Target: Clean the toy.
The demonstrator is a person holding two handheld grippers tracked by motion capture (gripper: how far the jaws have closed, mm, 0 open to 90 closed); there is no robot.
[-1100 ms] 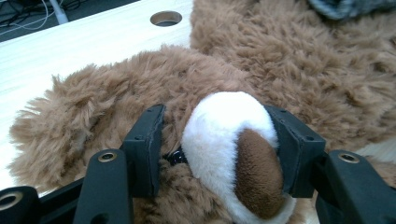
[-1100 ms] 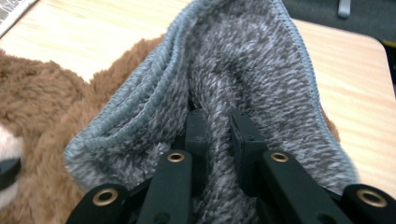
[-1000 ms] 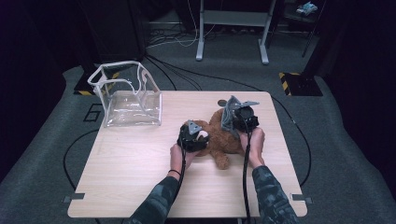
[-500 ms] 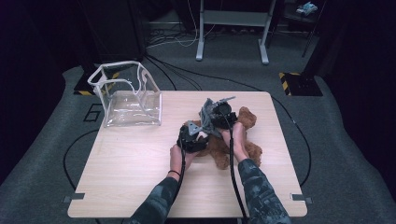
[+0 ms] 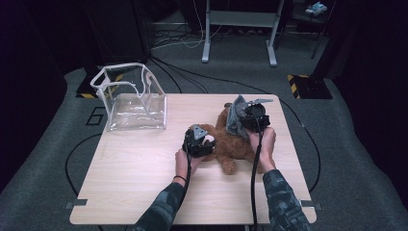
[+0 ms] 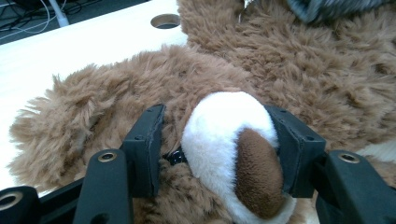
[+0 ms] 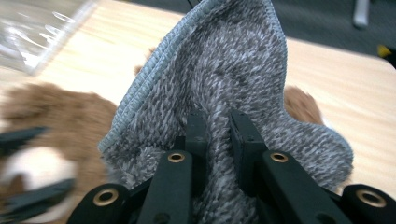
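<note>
The left gripper (image 6: 219, 149) is clamping its jaws on the white muzzle (image 6: 229, 135) of the brown teddy bear (image 5: 231, 144), pinning the head down. The right gripper (image 7: 217, 135) is pinching its jaws shut on a fold of grey fleece cloth (image 7: 224, 79), lifting it over the bear's body. The bear is lying mid-tabletop (image 5: 144, 183), with a clear plastic bag (image 5: 130, 98) standing at the far left corner. Everything here looks soft, light and floppy; the cloth wants gripping near its stitched hem, the bear at a firm stuffed part.
</note>
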